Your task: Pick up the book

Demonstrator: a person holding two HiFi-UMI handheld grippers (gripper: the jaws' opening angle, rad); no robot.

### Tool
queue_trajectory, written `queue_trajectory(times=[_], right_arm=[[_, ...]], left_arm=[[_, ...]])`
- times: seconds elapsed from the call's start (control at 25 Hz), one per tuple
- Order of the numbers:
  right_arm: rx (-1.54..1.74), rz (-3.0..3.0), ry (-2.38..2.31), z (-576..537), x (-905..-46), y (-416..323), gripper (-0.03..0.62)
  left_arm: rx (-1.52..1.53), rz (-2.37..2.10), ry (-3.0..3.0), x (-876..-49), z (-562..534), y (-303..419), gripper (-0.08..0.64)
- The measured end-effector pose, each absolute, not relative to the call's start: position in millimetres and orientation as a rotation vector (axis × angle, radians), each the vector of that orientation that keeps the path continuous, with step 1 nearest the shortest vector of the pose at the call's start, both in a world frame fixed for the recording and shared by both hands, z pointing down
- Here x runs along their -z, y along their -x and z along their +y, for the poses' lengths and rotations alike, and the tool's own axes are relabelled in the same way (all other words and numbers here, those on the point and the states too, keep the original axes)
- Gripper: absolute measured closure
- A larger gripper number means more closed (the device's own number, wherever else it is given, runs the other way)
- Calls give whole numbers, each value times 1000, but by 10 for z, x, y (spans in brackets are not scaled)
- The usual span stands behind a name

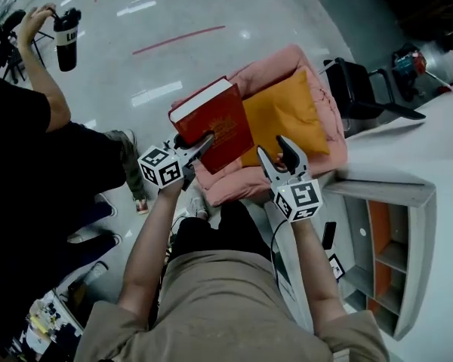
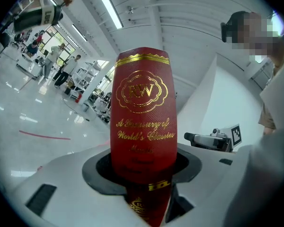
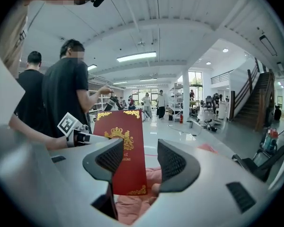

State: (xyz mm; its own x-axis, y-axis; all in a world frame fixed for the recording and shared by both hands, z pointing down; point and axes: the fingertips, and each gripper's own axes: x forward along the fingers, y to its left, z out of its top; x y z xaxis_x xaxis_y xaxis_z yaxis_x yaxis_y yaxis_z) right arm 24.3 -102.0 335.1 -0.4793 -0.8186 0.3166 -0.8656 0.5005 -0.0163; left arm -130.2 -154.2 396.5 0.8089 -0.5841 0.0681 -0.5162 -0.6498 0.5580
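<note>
Closest to you, your left gripper [image 1: 202, 145] is clamped tight on the red book [image 1: 215, 118] at one end of its spine. The gold-lettered spine fills the gap between the jaws. Your right gripper [image 1: 275, 151] sits just right of the book with its jaws spread and nothing pinched in them, the book's cover showing beyond them. The book hangs tilted in the air over a pink cushion [image 1: 234, 183], and an orange pillow [image 1: 283, 115] lies on that cushion just right of the book. Further off to the book's left, a bystander in black [image 1: 19, 134] holds up a dark bottle [image 1: 66, 40] over the glossy grey floor [image 1: 211, 6].
</note>
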Motion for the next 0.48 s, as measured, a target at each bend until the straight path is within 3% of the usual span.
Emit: queue_trajectory(times=[0.48], right_arm=[[-142, -2606, -1361, -107, -2979, -885, 359]], left_arm=[[93, -1012, -2416, -3416, -519, 1236, 316]])
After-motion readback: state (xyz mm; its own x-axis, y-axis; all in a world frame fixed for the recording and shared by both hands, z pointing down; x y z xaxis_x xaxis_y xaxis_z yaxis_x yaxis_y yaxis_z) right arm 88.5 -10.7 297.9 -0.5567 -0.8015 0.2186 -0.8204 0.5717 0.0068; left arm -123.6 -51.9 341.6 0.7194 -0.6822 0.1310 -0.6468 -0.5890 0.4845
